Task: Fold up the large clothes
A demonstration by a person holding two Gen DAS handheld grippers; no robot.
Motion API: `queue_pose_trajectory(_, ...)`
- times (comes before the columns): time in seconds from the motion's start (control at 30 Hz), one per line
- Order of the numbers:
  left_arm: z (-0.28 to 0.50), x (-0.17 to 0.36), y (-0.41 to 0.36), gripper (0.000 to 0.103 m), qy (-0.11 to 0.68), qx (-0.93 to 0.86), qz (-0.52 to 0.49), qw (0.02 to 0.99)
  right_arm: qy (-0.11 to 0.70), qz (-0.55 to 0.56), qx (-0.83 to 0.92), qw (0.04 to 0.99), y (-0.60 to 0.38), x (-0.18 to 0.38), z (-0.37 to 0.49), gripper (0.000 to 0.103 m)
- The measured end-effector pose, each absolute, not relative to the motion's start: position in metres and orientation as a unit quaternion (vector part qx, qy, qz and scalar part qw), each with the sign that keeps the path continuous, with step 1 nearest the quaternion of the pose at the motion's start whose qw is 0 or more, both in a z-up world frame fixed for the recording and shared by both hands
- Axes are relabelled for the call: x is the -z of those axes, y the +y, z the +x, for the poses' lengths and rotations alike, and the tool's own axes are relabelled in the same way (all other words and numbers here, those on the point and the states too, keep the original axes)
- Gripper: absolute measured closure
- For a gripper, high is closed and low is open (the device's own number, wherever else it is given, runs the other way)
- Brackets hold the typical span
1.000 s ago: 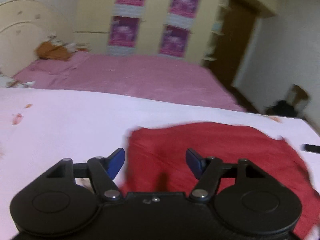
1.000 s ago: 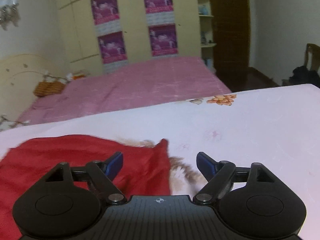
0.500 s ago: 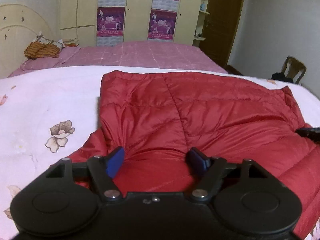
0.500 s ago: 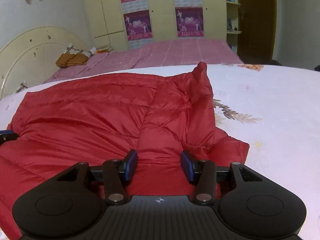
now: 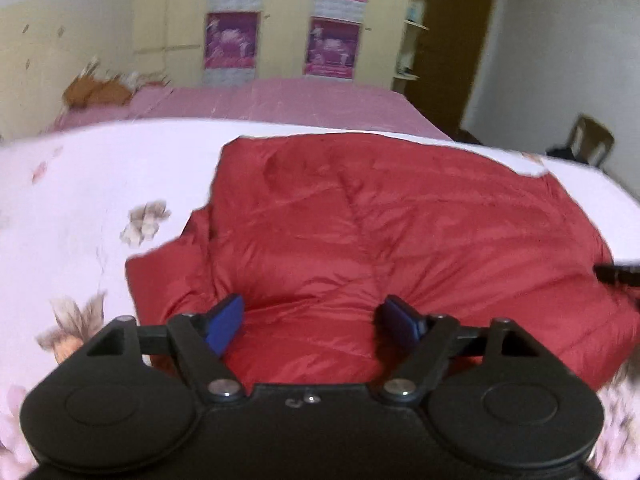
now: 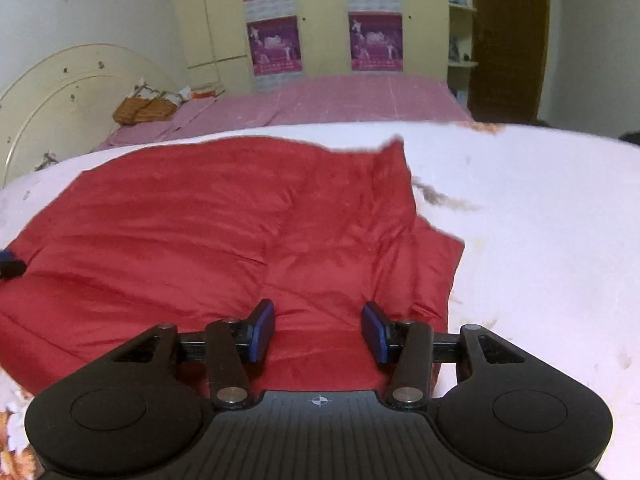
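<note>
**Both claws low over the red jacket**

My left claw [image 5: 312, 326] hangs over the near left part of the red padded jacket [image 5: 400, 248], and its jaws are opening; the blue pads [image 5: 224, 322] stand wide apart with only a swell of red fabric below the gap, nothing pinched. My right claw [image 6: 319, 330] sits over the jacket's near right part, its jaws spread about halfway. The fabric rises between its blue pads [image 6: 262, 330], but I cannot see either pad pressing on it, so I call it spread and not gripping.

The jacket lies spread flat across the bed's pale floral cover [image 6: 540, 240], quilted side up. On the left a sleeve or flap [image 5: 168, 264] sticks out toward the near edge; on the right the cloth ends in a folded corner [image 6: 436, 264] beside a printed flower. Each claw's tip shows as a dark shape at the far edge of the other's view, well apart, with the jacket's width between them.

Farther off is a second bed with a pink sheet [image 6: 340, 100], a cream headboard [image 6: 68, 92] at its left, a cupboard with purple posters [image 6: 274, 46] behind it, and a brown door [image 6: 508, 36] at the far right.
</note>
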State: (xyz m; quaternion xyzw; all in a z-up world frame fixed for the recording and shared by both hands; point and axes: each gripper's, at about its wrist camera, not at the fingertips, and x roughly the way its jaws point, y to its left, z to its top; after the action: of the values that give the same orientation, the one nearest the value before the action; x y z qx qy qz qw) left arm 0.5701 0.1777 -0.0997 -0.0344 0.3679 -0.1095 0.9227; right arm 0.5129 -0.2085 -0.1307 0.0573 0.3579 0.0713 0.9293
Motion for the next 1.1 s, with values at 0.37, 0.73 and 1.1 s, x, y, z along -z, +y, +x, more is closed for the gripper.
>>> queue_pose_trajectory(0.37, 0.497, 0.087, 0.252, 0.015, 0.338, 0.029, -0.271, 0.901, 0.329, 0.32, -0.016, 0.888, -0.297, 0.119, 0.42, 0.012)
queue_pose_trajectory(0.73, 0.538, 0.128, 0.261, 0.031, 0.358, 0.048, -0.402, 0.841, 0.323, 0.481, -0.026, 0.815, -0.3, 0.155, 0.415, 0.018)
queue_pose_trajectory(1.1, 0.543, 0.14, 0.264, 0.042, 0.364, 0.05, -0.431, 0.824, 0.352, 0.525, -0.006, 0.775, -0.285, 0.166, 0.417, 0.034)
